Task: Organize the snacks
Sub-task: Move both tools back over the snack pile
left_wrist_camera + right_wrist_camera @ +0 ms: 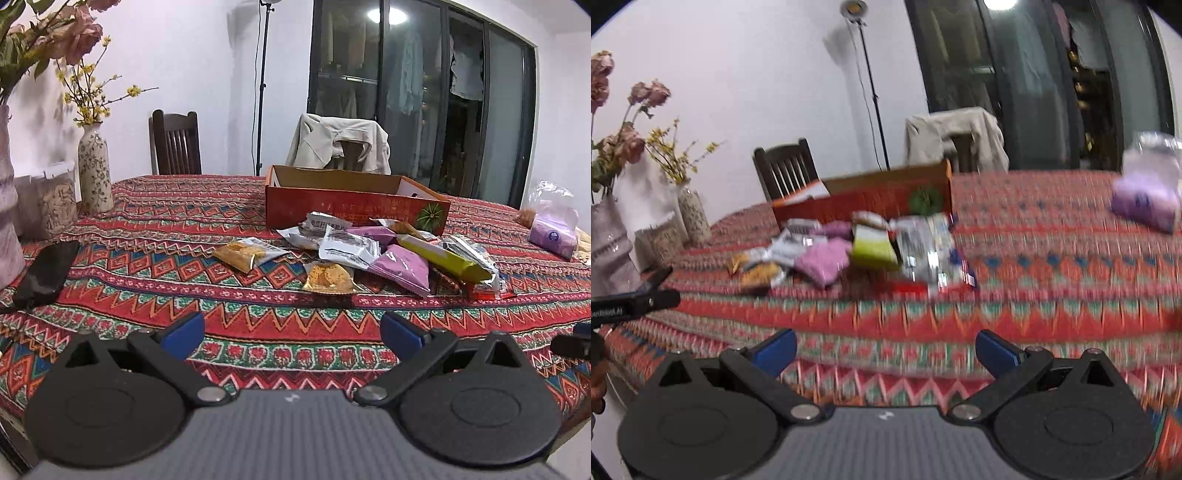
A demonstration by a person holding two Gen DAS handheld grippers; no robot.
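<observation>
A pile of snack packets (384, 251) lies on the patterned tablecloth in front of an open red cardboard box (354, 206). The pile holds purple, white, yellow-green and gold packets. A gold packet (329, 278) lies nearest my left gripper. My left gripper (291, 332) is open and empty, over the cloth short of the pile. In the blurred right wrist view the pile (857, 251) and the box (864, 195) sit ahead. My right gripper (886, 349) is open and empty, short of the pile.
Two vases with flowers (94, 173) and a clear container (55, 199) stand at the left. A black pouch (46, 271) lies at the left. A bag with a purple pack (554, 229) sits at the right. Chairs (175, 142) stand behind the table. The left gripper's body (628, 302) shows at the right wrist view's left edge.
</observation>
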